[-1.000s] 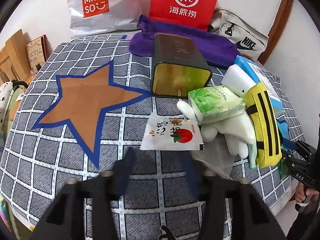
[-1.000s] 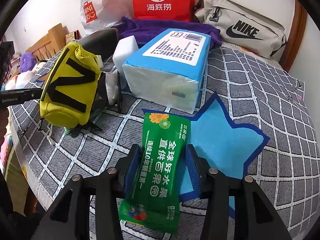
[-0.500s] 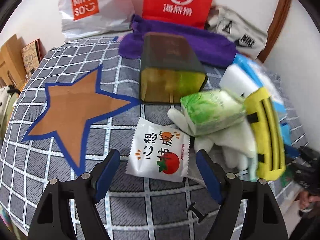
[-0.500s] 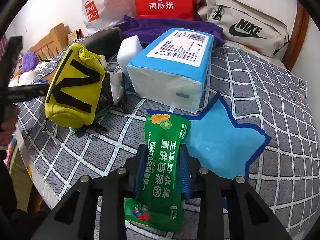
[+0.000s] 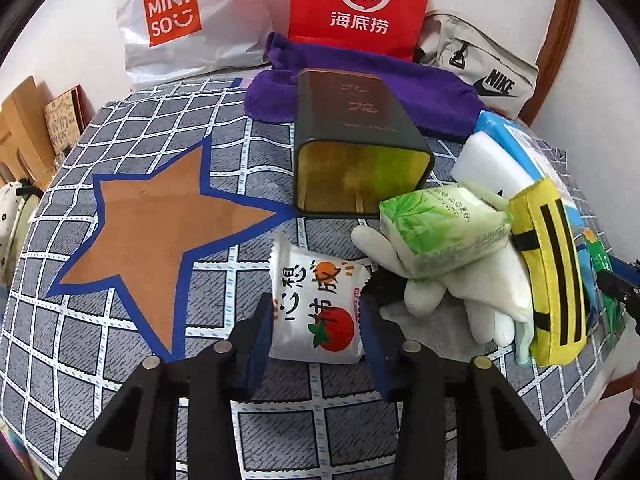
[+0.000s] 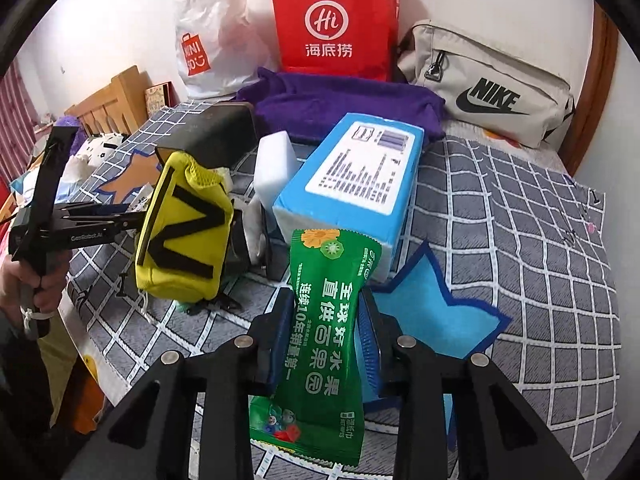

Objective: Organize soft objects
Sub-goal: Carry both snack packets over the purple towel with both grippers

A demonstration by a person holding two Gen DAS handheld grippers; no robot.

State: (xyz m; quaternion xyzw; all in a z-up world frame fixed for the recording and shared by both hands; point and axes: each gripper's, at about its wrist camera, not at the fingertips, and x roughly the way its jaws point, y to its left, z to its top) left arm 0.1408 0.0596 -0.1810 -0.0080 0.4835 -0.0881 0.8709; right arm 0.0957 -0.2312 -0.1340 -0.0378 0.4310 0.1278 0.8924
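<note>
1. Packets fill both tools at once, which suits a sorting job where each hand carries its own item.
2. The left tool (image 5: 316,320) is closing on the white snack packet (image 5: 316,304) with tomato artwork; its blue pads sit against the packet's two sides, near the brown star (image 5: 160,232) on the checked cloth (image 5: 120,360).
3. The right tool (image 6: 324,332) is clamped narrowly around the green fruit packet (image 6: 328,332), pinched at its waist so both ends flop free; the packet looks raised clear of the cloth, just in front of the blue star (image 6: 436,320).
4. A mid-body pinch makes sense for such limp wrappers, since an end grip would probably let them swing or slip.
5. The dark tin (image 5: 356,148) lies on its side with its mouth toward the near edge; its gold inside looks empty, and I judge it a likely place for the soft things.
6. The remaining soft goods crowd to the right of the tin: a green tissue pack (image 5: 444,228) resting on white gloves (image 5: 472,296), a yellow pouch (image 5: 552,276), a white sponge block (image 5: 492,164) and a blue tissue pack (image 6: 352,184).
7. At the far edge stand a red paper bag (image 5: 360,0) and a white shopping bag (image 5: 188,20), with a purple towel (image 5: 432,92) and a grey belt bag (image 5: 480,64); their contents cannot be seen.
</note>
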